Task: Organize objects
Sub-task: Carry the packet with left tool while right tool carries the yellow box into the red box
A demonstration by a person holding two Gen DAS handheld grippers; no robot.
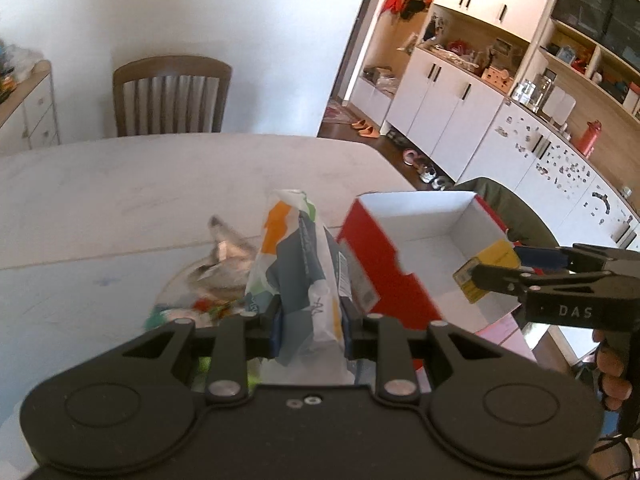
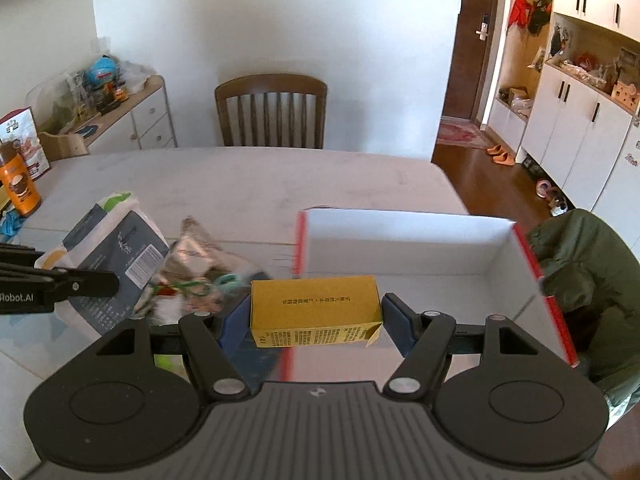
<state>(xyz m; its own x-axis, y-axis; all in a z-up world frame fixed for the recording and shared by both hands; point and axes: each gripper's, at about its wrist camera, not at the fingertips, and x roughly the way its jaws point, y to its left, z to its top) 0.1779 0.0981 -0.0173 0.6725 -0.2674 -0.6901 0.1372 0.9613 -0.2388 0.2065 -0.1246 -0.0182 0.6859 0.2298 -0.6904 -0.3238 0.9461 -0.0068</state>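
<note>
My left gripper (image 1: 310, 314) is shut on a white, grey and orange packet (image 1: 296, 256), held upright above the table just left of the red shoebox (image 1: 372, 256). The packet (image 2: 116, 240) and left gripper (image 2: 108, 282) also show at the left of the right wrist view. The shoebox (image 2: 400, 240) is open, with a white, bare inside. My right gripper (image 2: 315, 308) is shut on a small yellow carton (image 2: 316, 312), held level over the shoebox's near left corner. From the left wrist view, the right gripper (image 1: 500, 264) holds that carton (image 1: 486, 266) above the box floor.
A silver foil bag (image 2: 196, 248) and colourful wrappers (image 1: 192, 304) lie in a pile on the pale table (image 2: 240, 184) left of the box. An orange canister (image 2: 20, 188) stands far left. A wooden chair (image 2: 272, 112) is at the far side, and a green jacket (image 2: 580, 272) drapes a chair on the right.
</note>
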